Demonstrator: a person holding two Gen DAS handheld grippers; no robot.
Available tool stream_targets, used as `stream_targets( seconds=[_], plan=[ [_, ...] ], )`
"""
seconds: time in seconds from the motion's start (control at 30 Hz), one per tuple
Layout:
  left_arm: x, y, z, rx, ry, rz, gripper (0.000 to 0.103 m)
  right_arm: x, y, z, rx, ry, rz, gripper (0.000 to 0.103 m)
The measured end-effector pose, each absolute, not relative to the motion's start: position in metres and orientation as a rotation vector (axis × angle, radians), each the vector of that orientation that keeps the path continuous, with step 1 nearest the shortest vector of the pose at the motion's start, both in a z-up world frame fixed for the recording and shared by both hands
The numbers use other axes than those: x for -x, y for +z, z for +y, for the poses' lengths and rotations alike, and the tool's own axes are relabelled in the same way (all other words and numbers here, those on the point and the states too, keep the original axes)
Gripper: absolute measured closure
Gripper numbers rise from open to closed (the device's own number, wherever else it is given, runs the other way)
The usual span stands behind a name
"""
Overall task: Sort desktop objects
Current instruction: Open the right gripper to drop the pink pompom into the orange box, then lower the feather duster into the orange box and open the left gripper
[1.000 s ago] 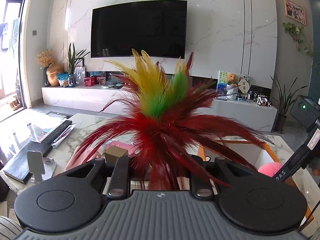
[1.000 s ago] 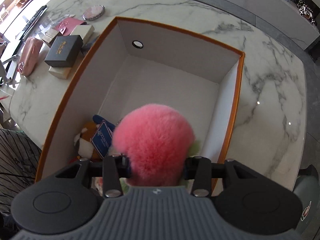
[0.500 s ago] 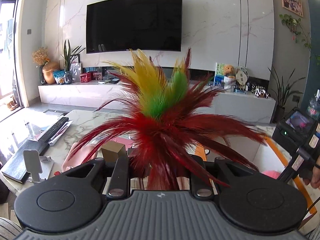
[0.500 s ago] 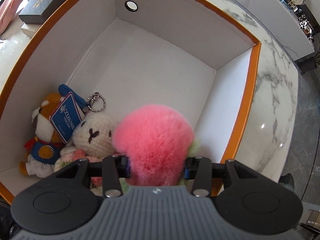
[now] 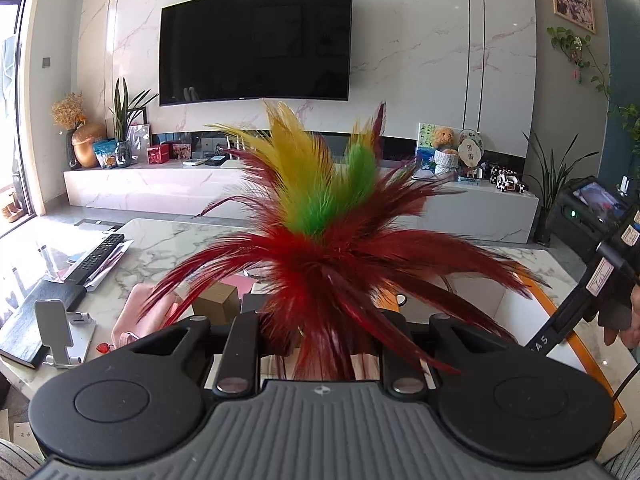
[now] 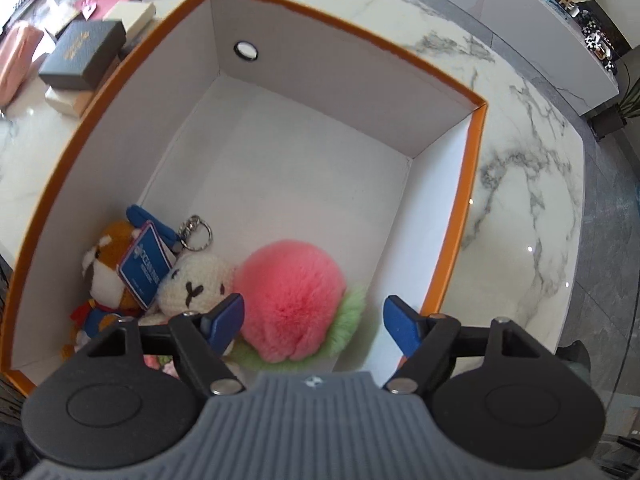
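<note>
Dropped from the right gripper (image 6: 314, 318) since a moment ago: pink pompom (image 6: 290, 296), now on the floor of the box (image 6: 328, 92).

Jaws just spread wide, blue pads (image 6: 224, 318) apart and clear of the pompom lying between and below them, beside a white crochet bunny (image 6: 196, 284) and a fox plush (image 6: 110, 264) with a blue tag (image 6: 144, 266). Left gripper (image 5: 318, 332) pinched tight on the stem of a feather toy (image 5: 320, 236), red, yellow and green plumes fanned upward above the marble table (image 5: 168, 240). Farther off on that table: remote (image 5: 96, 258), pink pouch (image 5: 140, 316), phone stand (image 5: 60, 332). Beyond, wall-mounted TV (image 5: 256, 44).
</note>
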State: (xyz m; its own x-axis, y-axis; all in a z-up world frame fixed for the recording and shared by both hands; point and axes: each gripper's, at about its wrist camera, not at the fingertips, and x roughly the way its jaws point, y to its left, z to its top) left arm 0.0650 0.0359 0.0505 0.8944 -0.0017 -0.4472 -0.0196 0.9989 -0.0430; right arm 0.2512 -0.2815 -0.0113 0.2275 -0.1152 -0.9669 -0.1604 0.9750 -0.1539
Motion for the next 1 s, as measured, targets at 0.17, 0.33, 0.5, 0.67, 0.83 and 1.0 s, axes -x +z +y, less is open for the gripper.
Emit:
stream_targets(
  seconds=[0.17,0.33,0.5,0.67,0.83,1.0],
  plan=[
    [-0.070,0.056,0.022,0.053,-0.042,0.456,0.079,-0.239,0.023,-0.305,0.140,0.023,1.262,0.024],
    [-0.080,0.055,-0.001,0.089,-0.155,0.478,0.079,-0.219,0.034,-0.320,0.052,0.028,1.203,0.024],
    [-0.095,0.044,-0.033,0.128,-0.308,0.537,0.079,-0.191,0.033,-0.345,-0.027,0.026,1.172,0.024],
    [-0.099,0.022,-0.074,0.042,-0.421,0.579,0.079,-0.166,0.027,-0.370,-0.080,0.013,1.126,0.024],
    [-0.100,0.003,-0.100,0.008,-0.494,0.622,0.079,-0.137,0.034,-0.392,-0.134,-0.031,1.020,0.027],
    [-0.099,-0.012,-0.117,-0.032,-0.522,0.674,0.079,-0.115,0.044,-0.411,-0.214,-0.019,0.960,0.027]
  ],
)
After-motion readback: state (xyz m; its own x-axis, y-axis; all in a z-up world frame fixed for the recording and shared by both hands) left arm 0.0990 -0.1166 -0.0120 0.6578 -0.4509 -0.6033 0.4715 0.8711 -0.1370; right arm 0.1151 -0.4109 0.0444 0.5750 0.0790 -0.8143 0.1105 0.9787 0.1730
